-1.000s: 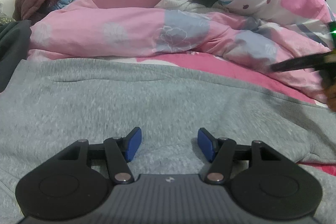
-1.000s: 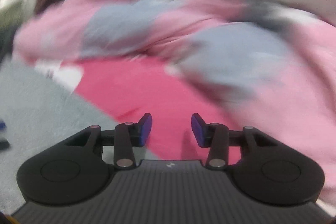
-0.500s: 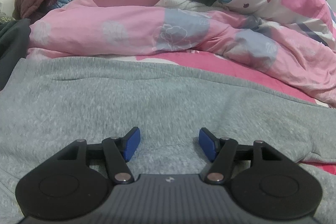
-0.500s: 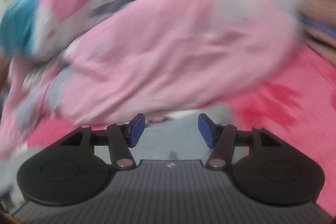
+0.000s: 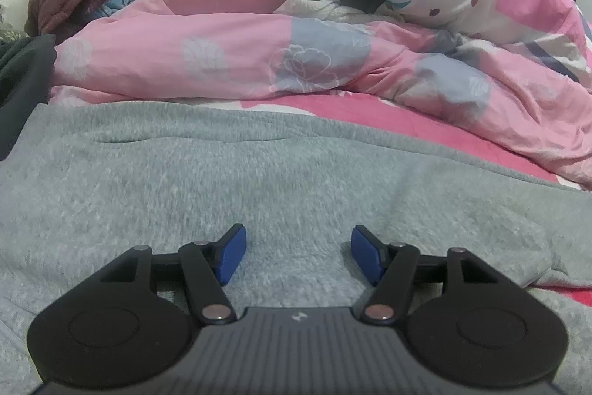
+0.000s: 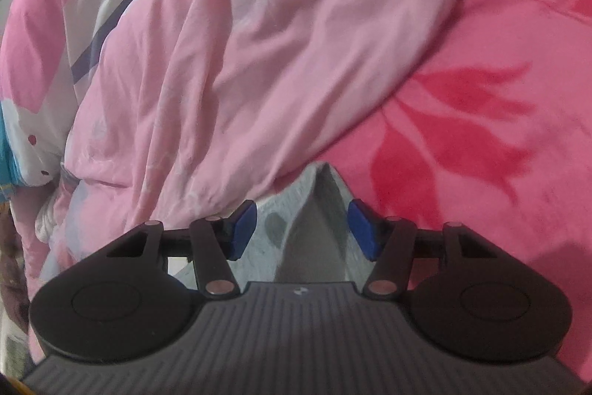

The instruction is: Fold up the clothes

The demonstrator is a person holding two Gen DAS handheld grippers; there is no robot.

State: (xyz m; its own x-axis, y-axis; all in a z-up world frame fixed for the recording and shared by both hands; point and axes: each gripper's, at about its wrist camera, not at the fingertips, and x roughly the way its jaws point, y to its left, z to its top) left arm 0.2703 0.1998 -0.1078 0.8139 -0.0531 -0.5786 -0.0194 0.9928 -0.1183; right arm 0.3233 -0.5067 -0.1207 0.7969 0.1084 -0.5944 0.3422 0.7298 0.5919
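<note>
Your left gripper (image 5: 298, 254) sits low over the grey sweatshirt (image 5: 259, 180), jaws apart, pads gripping nothing. Sweatshirt lies flat on the pink sheet (image 5: 370, 113), filling the lower half of the left view; pink quilt (image 5: 229, 58) heaped at 12 o'clock. Your right gripper (image 6: 301, 228) has just been closing; a grey fabric corner (image 6: 325, 195) pokes btwn the pads, not pinched. Quilt at 11, sheet at 2.

Both my tools look alike: the left gripper (image 5: 298, 252) and right gripper (image 6: 301, 230) each have a dark ribbed housing with a small pale emblem, two round black discs, black linkage arms with silver rivets, and blue pads (image 5: 230, 260) lining the jaws.
</note>
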